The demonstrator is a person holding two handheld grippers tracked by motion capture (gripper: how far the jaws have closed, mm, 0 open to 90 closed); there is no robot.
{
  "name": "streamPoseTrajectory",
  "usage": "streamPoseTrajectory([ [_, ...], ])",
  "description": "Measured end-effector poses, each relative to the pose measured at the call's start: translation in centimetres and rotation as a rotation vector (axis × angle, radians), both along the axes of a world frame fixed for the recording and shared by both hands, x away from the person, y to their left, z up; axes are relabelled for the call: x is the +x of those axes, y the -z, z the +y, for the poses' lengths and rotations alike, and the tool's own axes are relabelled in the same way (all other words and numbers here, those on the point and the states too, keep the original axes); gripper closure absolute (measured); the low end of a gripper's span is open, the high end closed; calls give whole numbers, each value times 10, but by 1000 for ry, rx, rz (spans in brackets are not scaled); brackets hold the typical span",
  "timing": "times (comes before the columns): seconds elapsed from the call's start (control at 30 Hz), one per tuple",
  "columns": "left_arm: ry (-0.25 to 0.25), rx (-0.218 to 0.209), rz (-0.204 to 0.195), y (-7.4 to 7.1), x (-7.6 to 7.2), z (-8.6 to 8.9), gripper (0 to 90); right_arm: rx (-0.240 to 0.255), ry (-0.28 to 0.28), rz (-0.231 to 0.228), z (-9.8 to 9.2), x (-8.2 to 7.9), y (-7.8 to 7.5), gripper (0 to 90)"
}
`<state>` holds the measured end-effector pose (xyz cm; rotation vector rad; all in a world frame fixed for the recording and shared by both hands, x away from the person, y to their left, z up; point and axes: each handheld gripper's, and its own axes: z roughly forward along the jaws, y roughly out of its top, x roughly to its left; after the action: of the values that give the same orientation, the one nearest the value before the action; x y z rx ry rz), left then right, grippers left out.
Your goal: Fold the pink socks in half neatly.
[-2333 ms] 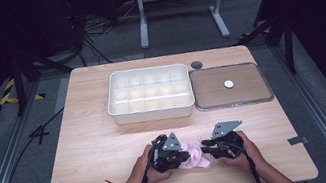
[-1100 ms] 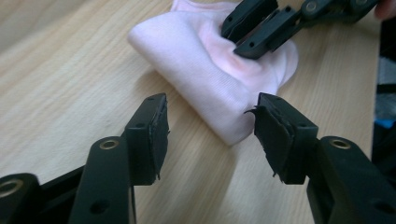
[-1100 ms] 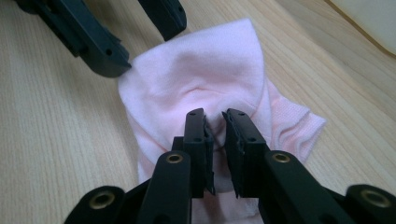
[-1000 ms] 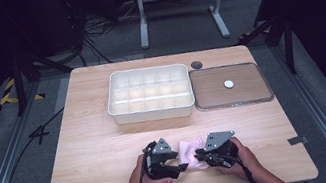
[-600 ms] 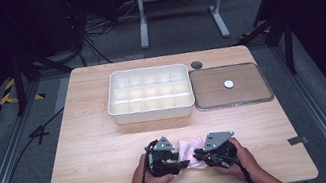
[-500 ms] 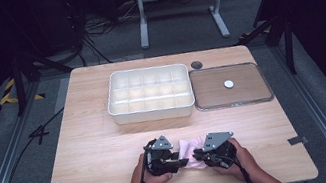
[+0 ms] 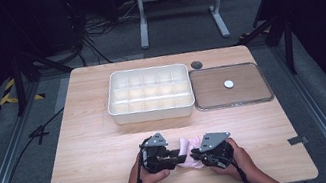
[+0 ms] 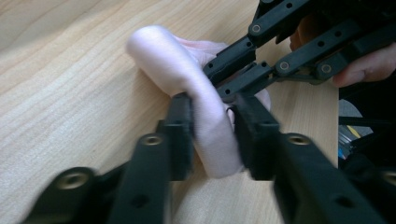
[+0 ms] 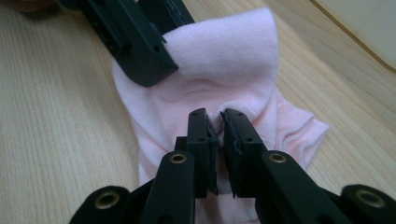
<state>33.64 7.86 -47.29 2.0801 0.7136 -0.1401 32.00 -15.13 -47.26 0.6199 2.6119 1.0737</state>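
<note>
Pink sock (image 7: 187,147) on table (image 7: 91,155), left tongs (image 8: 212,135) just closed on its fold, right tongs (image 9: 216,126) pinching it

On the pale wooden worktop (image 7: 91,155), the white plastic compartment tray (image 7: 149,94) sits at twelve o'clock from centre. The flat brown rimmed tray (image 7: 247,92) lies just beside it at three o'clock. The soft pink sock (image 7: 189,150) lies at six o'clock, between the left tongs (image 7: 181,158) at nine and the right tongs (image 7: 196,156) at three.
</note>
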Motion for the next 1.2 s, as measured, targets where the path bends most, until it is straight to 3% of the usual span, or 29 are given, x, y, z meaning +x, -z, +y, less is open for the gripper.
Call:
streamPoseTrajectory([
  [0.13,-6,30,-42,0,-1,-2,801,-2,-2,2,1,1,0,810],
  [0.3,0,57,-72,-1,0,-2,816,-4,-6,8,2,2,-2,797],
  [0.43,-2,69,-95,-4,0,-2,816,10,-2,-29,-1,1,-10,797],
  [0.53,-3,63,-104,-6,1,-1,818,25,-3,-28,0,2,-14,827],
  [0.63,8,61,-111,-8,-1,-3,825,-20,-21,-29,8,3,-9,848],
  [0.83,16,62,-133,-11,-3,-7,828,-32,-5,-23,16,6,-5,872],
  [1.07,4,84,-160,-12,-1,-7,826,-15,12,-38,21,8,-2,861],
  [1.2,-17,97,-164,-13,1,-3,828,17,16,-40,12,9,-7,839],
])
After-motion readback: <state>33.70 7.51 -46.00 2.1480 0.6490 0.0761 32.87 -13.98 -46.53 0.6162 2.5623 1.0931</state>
